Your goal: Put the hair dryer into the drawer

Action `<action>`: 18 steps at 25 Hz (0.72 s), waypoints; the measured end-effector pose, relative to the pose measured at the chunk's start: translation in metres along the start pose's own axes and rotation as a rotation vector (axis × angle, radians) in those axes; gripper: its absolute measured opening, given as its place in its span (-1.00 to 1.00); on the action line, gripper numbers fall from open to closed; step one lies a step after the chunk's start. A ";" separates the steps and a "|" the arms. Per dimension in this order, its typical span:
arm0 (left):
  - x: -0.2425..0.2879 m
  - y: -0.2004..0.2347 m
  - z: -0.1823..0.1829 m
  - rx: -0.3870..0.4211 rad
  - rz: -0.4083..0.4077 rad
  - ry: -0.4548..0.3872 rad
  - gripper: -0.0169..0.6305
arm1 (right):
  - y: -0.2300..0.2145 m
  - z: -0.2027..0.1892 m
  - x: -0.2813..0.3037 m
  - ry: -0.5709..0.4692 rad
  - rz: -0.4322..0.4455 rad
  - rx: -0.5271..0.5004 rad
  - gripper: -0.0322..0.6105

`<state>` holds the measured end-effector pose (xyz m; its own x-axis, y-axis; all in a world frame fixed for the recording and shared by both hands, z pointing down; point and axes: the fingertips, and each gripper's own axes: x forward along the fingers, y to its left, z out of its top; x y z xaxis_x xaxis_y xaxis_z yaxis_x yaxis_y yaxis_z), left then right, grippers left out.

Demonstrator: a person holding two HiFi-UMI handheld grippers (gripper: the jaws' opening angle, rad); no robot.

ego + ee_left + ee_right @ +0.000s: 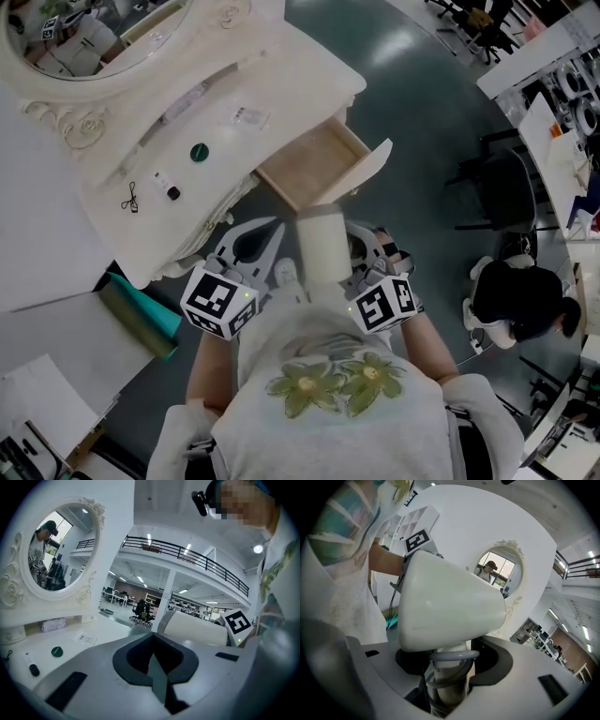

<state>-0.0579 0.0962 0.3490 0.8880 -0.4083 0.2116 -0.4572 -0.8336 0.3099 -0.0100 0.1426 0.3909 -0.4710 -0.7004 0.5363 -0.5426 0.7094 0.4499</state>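
1. The bench [112, 178] at far left carried a green cap [199, 152] and a small black piece [172, 193]. Neither was a task item.
2. My left gripper [153, 665] had its jaws clenched together on nothing and was held up just beside the dryer.
3. The hair dryer [322, 246] hung in the air between my two grippers, near the drawer but outside it, over the floor.
4. The drawer [314, 161] stood pulled open, and its inside looked bare.
5. My right gripper [449, 679] was grasping the dryer by the handle, with the cord coiled round the handle at the jaws.
6. My read on progress was that the drawer was opened and the dryer picked up. What remained was to carry it forward, lower it into the drawer and let go, and possibly to push the drawer shut.
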 end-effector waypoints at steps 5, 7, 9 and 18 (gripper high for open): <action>0.007 0.009 -0.006 -0.016 0.006 0.025 -0.92 | -0.004 -0.010 0.013 0.015 0.028 -0.027 -0.14; 0.012 0.014 -0.008 -0.020 0.010 0.039 -0.92 | -0.006 -0.015 0.018 0.028 0.038 -0.049 -0.14; 0.018 0.020 -0.005 -0.023 0.021 0.039 -0.92 | -0.012 -0.018 0.024 0.031 0.045 -0.080 -0.14; 0.045 0.034 0.009 -0.006 0.023 0.056 -0.92 | -0.039 -0.032 0.041 0.037 0.060 -0.156 -0.14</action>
<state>-0.0327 0.0458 0.3605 0.8729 -0.4061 0.2704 -0.4783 -0.8217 0.3100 0.0140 0.0890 0.4179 -0.4720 -0.6551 0.5900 -0.3982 0.7555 0.5203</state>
